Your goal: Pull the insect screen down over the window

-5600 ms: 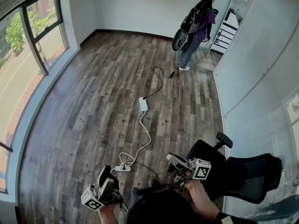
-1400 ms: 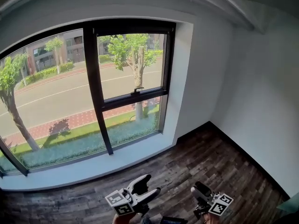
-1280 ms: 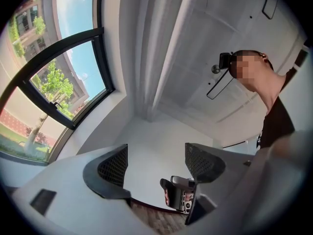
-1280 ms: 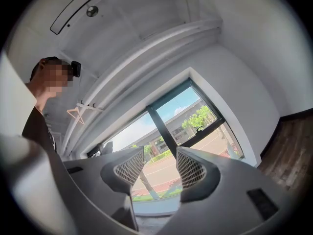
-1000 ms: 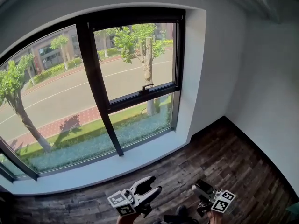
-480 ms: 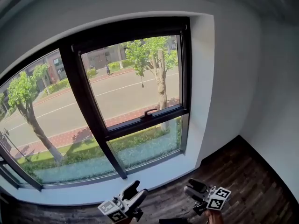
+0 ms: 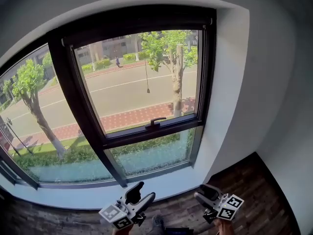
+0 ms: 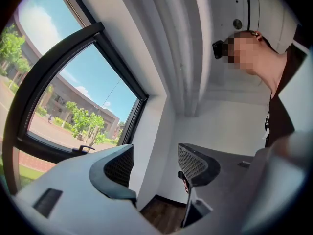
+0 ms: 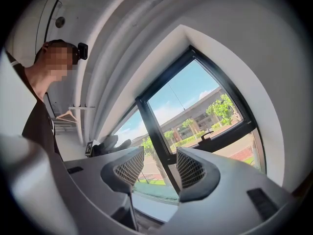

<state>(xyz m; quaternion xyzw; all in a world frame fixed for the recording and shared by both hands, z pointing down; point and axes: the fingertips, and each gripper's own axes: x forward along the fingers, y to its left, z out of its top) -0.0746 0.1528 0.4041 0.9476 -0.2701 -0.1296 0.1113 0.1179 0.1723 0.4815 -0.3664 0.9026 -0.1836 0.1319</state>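
Wide black-framed window (image 7: 127, 99) ahead, filling the head view from 9 to 2 o'clock, pane uncovered. Low at 6 o'clock, left tongs (image 7: 143, 194) and right tongs (image 7: 204, 194), both with jaws apart and nothing between, well apart from the glass. Thin pull cord (image 7: 146, 67) hanging from the top frame at 12 o'clock, high above both tongs. Small handle (image 7: 155, 122) under its end.

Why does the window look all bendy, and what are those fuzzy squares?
Head view: the wide lens bows the straight window frame into curves. Left gripper view and right gripper view: dark rounded corners from wide lenses too; the squares were added afterwards to hide the person's face.
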